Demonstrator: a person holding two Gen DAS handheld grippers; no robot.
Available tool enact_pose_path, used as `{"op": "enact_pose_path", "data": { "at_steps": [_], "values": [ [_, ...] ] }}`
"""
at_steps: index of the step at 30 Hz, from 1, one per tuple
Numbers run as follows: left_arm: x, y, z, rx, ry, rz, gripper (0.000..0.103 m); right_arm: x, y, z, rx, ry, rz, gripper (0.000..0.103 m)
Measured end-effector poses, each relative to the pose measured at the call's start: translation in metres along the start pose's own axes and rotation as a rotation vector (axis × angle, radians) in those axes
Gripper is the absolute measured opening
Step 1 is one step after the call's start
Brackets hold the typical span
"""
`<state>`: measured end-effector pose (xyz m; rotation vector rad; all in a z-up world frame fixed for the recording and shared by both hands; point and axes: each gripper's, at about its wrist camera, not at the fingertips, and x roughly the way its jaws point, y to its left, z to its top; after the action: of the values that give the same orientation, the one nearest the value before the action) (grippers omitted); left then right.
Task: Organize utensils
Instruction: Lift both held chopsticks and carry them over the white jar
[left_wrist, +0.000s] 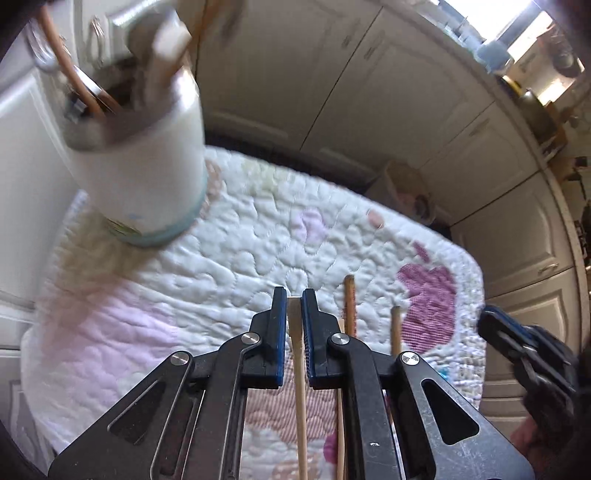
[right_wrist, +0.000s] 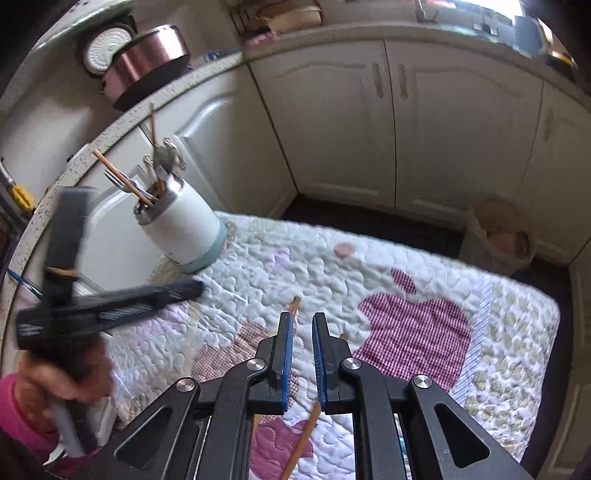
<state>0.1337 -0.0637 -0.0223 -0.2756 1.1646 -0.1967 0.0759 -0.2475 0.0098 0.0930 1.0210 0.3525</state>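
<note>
- Under both grippers, a quilted cover (right_wrist: 424, 288) with a pink apple patch; white cabinets (right_wrist: 332, 122) behind.
- Left gripper (left_wrist: 294, 295) fingers pinch a wooden stick (left_wrist: 300, 387).
- Right gripper (right_wrist: 303, 319) fingers nearly together, empty.

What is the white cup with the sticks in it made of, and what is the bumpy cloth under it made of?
The white cup looks like metal painted matte white: its rim is bare and shiny silver. The pale blue band at its bottom may be rubber or paint; I cannot tell. The cloth looks like soft quilted cotton: puffy stitched swirls, with a checked red apple patch sewn on.
</note>
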Motion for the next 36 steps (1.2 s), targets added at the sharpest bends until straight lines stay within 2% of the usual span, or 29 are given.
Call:
{"op": "enact_pose_path", "data": {
  "at_steps": [1, 3, 4, 5, 7, 9, 10, 11, 13, 19, 26, 31, 36],
  "values": [
    [-0.006, 0.0, 0.004, -0.001, -0.007, -0.002, 0.007, 0.007, -0.004, -0.001, 0.015, 0.027, -0.013, 0.01],
    [-0.02, 0.001, 0.004, 0.008, -0.029, -0.003, 0.007, 0.034, -0.014, -0.005, 0.044, 0.108, -0.066, 0.024],
    [-0.026, 0.005, 0.003, 0.012, -0.035, 0.001, 0.007, 0.043, -0.017, -0.008, 0.052, 0.13, -0.071, 0.037],
    [-0.028, 0.005, 0.001, 0.013, -0.041, 0.007, 0.007, 0.055, -0.019, -0.012, 0.058, 0.156, -0.077, 0.037],
    [-0.037, 0.01, -0.001, 0.01, -0.047, 0.009, 0.007, 0.073, -0.021, -0.015, 0.054, 0.188, -0.101, 0.037],
    [-0.041, 0.013, -0.001, 0.006, -0.052, 0.017, 0.007, 0.088, -0.025, -0.016, 0.066, 0.192, -0.126, 0.029],
    [-0.044, 0.015, -0.002, 0.005, -0.053, 0.019, 0.007, 0.09, -0.026, -0.016, 0.065, 0.174, -0.133, 0.022],
    [-0.046, 0.017, -0.002, 0.003, -0.054, 0.022, 0.007, 0.09, -0.026, -0.015, 0.052, 0.157, -0.141, 0.011],
    [-0.053, 0.019, -0.003, 0.002, -0.063, 0.027, 0.007, 0.089, -0.026, -0.014, 0.05, 0.166, -0.128, 0.01],
    [-0.089, 0.03, 0.005, -0.009, -0.135, 0.018, 0.007, 0.017, -0.014, -0.005, 0.025, 0.039, -0.032, 0.009],
    [-0.144, 0.052, 0.036, -0.057, -0.268, 0.036, 0.007, -0.064, 0.033, 0.03, -0.068, -0.14, 0.062, 0.008],
    [-0.179, 0.067, 0.063, -0.094, -0.383, 0.078, 0.007, -0.09, 0.072, 0.059, -0.153, -0.211, 0.098, 0.008],
    [-0.201, 0.079, 0.089, -0.119, -0.476, 0.112, 0.007, -0.105, 0.108, 0.089, -0.219, -0.244, 0.138, 0.008]
  ]
}}
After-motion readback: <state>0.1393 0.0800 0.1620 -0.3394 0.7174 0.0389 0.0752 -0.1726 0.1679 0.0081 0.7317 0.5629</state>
